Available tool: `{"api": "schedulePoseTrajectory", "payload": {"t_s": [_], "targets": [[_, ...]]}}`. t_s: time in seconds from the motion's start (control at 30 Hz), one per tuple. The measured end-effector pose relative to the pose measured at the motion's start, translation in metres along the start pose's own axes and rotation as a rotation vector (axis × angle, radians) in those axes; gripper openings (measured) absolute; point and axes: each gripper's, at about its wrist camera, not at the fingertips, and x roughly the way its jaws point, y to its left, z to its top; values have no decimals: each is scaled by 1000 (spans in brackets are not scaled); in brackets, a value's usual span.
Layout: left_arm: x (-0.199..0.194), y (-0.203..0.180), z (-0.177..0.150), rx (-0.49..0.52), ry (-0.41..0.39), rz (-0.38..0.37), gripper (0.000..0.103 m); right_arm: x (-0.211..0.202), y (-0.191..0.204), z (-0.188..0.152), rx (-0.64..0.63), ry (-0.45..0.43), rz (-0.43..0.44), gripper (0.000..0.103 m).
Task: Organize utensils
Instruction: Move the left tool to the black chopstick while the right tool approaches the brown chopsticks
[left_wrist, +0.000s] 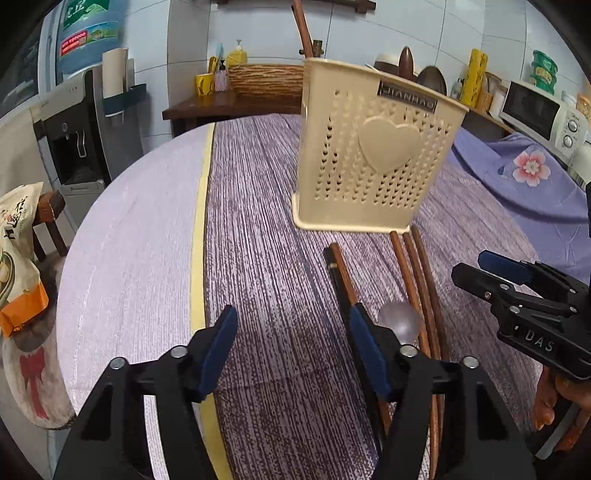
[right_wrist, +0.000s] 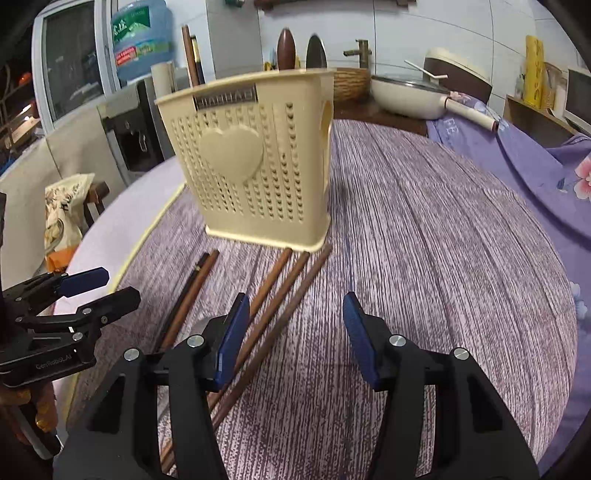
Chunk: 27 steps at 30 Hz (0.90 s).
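Observation:
A cream perforated utensil holder (left_wrist: 373, 147) (right_wrist: 255, 162) with a heart on its side stands upright on the striped purple tablecloth (left_wrist: 266, 229). Chopsticks (right_wrist: 190, 55) and two spoon heads (right_wrist: 286, 50) stick up out of it. In front of it lie a dark and brown chopstick pair (left_wrist: 341, 273) (right_wrist: 195, 280) and three brown chopsticks (left_wrist: 417, 266) (right_wrist: 291, 280). A clear rounded spoon bowl (left_wrist: 400, 319) rests between them. My left gripper (left_wrist: 293, 314) (right_wrist: 114, 286) hovers open, its right finger over the pair. My right gripper (right_wrist: 295, 299) (left_wrist: 476, 269) is open above the three chopsticks.
The round table's edge curves off at the left, with a printed bag (left_wrist: 18, 251) on a stool beyond it. A water dispenser (left_wrist: 81, 129) stands behind. A flowered purple cloth (right_wrist: 535, 166) covers the right side, with a white pan (right_wrist: 406, 94) and a microwave (left_wrist: 535, 110) behind.

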Motion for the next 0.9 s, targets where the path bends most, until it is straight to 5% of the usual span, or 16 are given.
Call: {"api": "schedulePoseTrajectory", "payload": {"t_s": [0.3,0.9], "targets": [[13,-11,-3,26,47,-7,42,24,3,-9,20,82,-30,36],[28,-24,6,40,67,-22,40,45,4,2,47,121,-63,28]]}}
